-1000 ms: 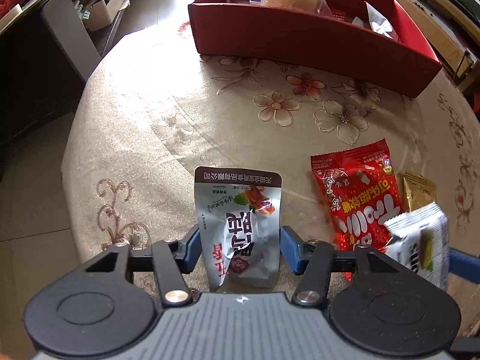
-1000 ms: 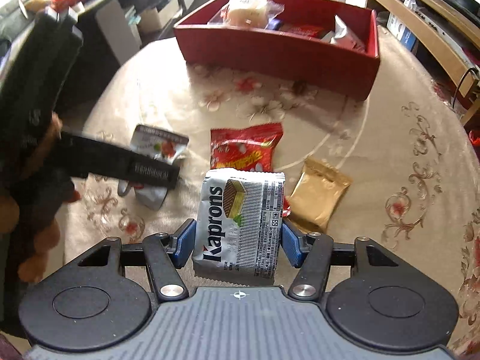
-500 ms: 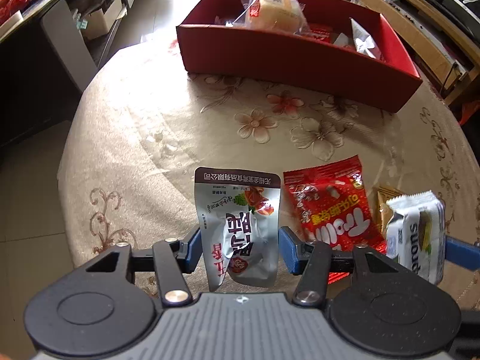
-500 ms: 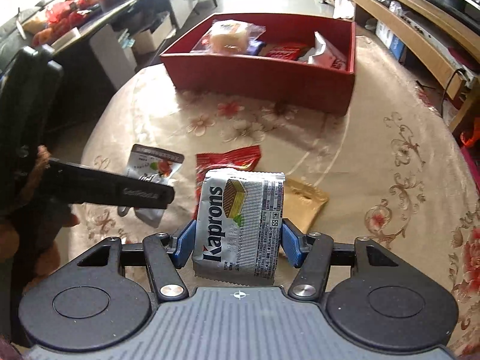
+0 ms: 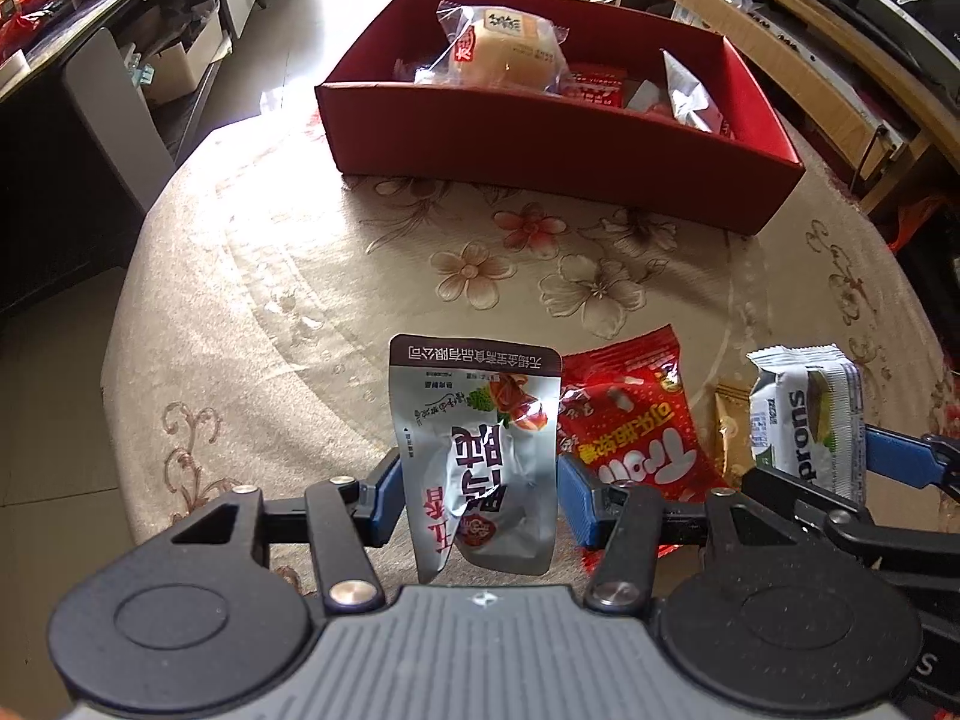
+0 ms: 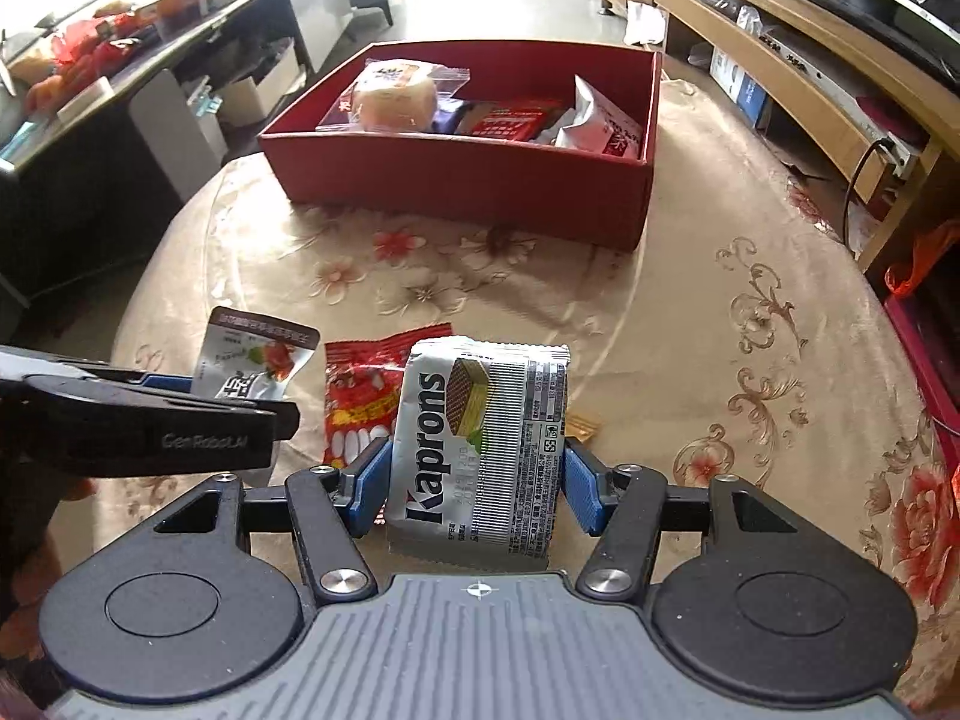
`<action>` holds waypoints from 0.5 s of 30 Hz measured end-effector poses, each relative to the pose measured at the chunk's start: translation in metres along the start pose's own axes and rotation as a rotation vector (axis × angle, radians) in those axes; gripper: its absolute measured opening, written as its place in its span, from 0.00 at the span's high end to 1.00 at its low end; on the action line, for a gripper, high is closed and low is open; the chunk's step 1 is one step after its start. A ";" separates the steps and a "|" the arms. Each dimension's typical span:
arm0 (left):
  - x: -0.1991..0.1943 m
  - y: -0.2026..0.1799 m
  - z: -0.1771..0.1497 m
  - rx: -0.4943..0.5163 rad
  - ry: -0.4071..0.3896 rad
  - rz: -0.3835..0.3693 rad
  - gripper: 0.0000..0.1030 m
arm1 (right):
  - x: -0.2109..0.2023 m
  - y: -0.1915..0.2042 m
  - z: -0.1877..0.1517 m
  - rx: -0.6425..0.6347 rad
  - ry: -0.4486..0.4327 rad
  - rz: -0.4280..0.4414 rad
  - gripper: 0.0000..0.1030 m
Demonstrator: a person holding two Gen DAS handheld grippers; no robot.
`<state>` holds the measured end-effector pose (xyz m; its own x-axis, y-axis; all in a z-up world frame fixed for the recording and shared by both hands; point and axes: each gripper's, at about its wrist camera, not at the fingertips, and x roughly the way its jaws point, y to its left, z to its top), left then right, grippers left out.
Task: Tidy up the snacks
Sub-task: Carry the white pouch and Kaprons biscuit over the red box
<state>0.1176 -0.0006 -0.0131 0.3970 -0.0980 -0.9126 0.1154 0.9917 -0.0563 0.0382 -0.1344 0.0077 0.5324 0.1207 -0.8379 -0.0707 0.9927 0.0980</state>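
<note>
The round table, under a beige flowered cloth, runs off the bottom of both views behind the gripper bodies. The red box stands at its far side; everything else is placed from it. Inside the box, a wrapped bun leans at the back left, a flat red packet lies in the middle and a white pouch stands at the right. What sits beneath them is hidden by the front wall.

On the near side of the box, well apart from it, the left gripper is closed on a silver pouch, its blue pads pressed to both edges; the print reads upside down and the lower end is crumpled. To its right, the right gripper clamps the Kaprons wafer pack the same way, held upright off the cloth.

Between the two held packs, a red candy bag lies flat on the cloth, its near end covered by the left gripper's finger. A gold sachet beside it shows only as a sliver in either view, mostly behind the wafer pack.
</note>
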 end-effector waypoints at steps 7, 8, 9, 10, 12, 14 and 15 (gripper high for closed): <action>-0.002 -0.005 0.003 0.005 -0.009 -0.008 0.52 | -0.001 -0.004 0.004 0.009 -0.010 -0.003 0.36; -0.002 -0.005 0.003 0.006 -0.010 -0.008 0.52 | -0.001 -0.005 0.004 0.009 -0.011 -0.004 0.36; -0.002 -0.005 0.002 0.005 -0.011 -0.009 0.52 | -0.001 -0.005 0.004 0.009 -0.010 -0.006 0.36; -0.003 -0.006 0.002 0.006 -0.012 -0.010 0.52 | -0.001 -0.005 0.004 0.009 -0.011 -0.006 0.36; -0.003 -0.006 0.002 0.007 -0.012 -0.012 0.52 | -0.001 -0.006 0.004 0.010 -0.011 -0.007 0.36; -0.004 -0.007 0.002 0.008 -0.012 -0.013 0.52 | -0.001 -0.007 0.004 0.013 -0.011 -0.008 0.36; -0.004 -0.007 0.002 0.009 -0.013 -0.014 0.52 | -0.001 -0.007 0.005 0.016 -0.011 -0.010 0.36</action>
<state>0.1167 -0.0072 -0.0081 0.4067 -0.1134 -0.9065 0.1293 0.9894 -0.0657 0.0420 -0.1419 0.0104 0.5419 0.1104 -0.8332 -0.0520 0.9938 0.0978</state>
